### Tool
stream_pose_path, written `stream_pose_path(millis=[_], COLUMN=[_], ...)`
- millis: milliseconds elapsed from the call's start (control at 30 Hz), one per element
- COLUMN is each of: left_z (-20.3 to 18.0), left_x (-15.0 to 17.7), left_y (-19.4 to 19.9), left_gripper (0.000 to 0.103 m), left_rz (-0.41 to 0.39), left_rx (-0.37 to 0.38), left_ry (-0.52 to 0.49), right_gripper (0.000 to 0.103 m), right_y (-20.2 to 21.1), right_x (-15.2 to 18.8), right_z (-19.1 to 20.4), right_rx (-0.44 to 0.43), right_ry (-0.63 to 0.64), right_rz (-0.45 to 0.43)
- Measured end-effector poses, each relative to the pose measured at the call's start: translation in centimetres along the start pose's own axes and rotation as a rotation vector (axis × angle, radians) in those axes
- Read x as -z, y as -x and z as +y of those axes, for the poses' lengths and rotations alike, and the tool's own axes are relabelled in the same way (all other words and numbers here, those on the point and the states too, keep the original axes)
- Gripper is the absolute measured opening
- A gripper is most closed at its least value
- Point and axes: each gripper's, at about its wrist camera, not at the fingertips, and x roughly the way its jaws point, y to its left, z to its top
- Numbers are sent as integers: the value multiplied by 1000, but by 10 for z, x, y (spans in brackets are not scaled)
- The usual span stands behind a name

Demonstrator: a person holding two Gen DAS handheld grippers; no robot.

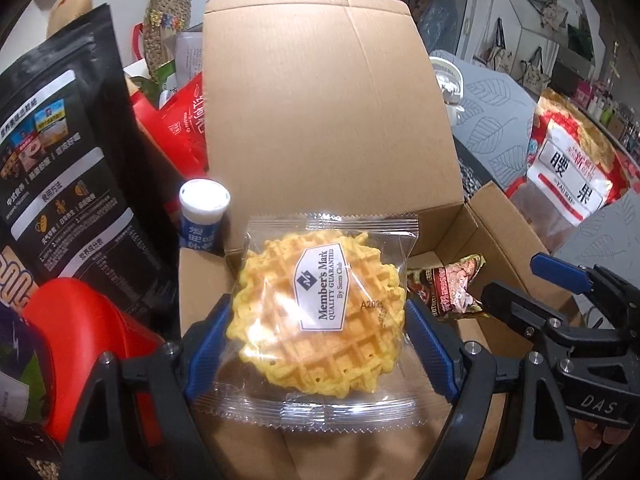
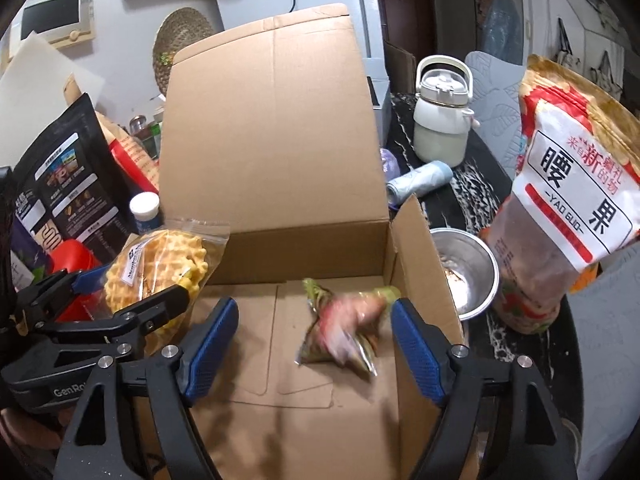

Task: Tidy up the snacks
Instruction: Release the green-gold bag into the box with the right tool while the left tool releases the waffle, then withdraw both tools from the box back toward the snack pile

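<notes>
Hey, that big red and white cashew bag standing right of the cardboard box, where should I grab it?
Probably pinch the red and white cashew bag near its flat upper part, coming in from the front with the open right hand-held gripper. It stands upright and leans slightly; its bulging lower half looks too wide, and the steel bowl crowds its base.
</notes>
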Motion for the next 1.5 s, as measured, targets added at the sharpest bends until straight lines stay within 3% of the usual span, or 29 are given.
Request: stream_pose_path(millis=[300, 667, 1067, 1500], left_z=[-8, -11, -10, -10], left_x=[-10, -16, -6, 10], left_y=[-5, 24, 93, 169], left_gripper=[85, 90, 90, 90], left_rz=[37, -43, -138, -271], left_rx=[-17, -34, 6, -17], left_ry=[-15, -32, -34, -88], right_gripper=[80, 80, 80, 80], right_y=[14, 47, 109, 171], right_x=[0, -2, -3, 13], right_z=[0, 5, 25, 44], right_rx=[38, 66, 68, 105], right_ry=[8, 22, 44, 72], right_rz=[-12, -57, -143, -231])
